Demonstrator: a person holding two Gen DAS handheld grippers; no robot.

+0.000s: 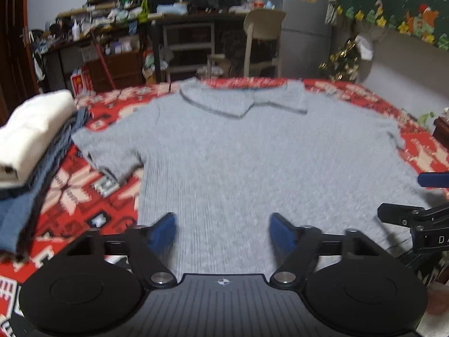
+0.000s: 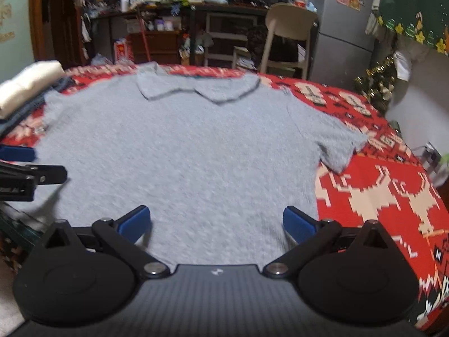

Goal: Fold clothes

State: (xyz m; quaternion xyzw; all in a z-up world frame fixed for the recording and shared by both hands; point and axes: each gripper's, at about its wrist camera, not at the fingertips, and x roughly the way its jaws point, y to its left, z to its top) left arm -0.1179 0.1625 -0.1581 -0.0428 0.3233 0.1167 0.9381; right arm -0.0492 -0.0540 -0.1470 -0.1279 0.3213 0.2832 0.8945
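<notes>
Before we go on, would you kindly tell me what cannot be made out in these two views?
- Shirt hem: hidden in both views behind the left gripper and right gripper.
- Pile of folded clothes: cut off by the left edge in both views, so its contents are unclear.
- Shirt fabric: motion blur hides any fine creases.
- Shelf items: too small and blurred to identify.

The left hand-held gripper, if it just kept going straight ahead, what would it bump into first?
Most likely the grey shirt. The left hand-held gripper is open and points across the shirt's body toward the collar. Its height over the cloth is unclear, so it might skim above it.
</notes>
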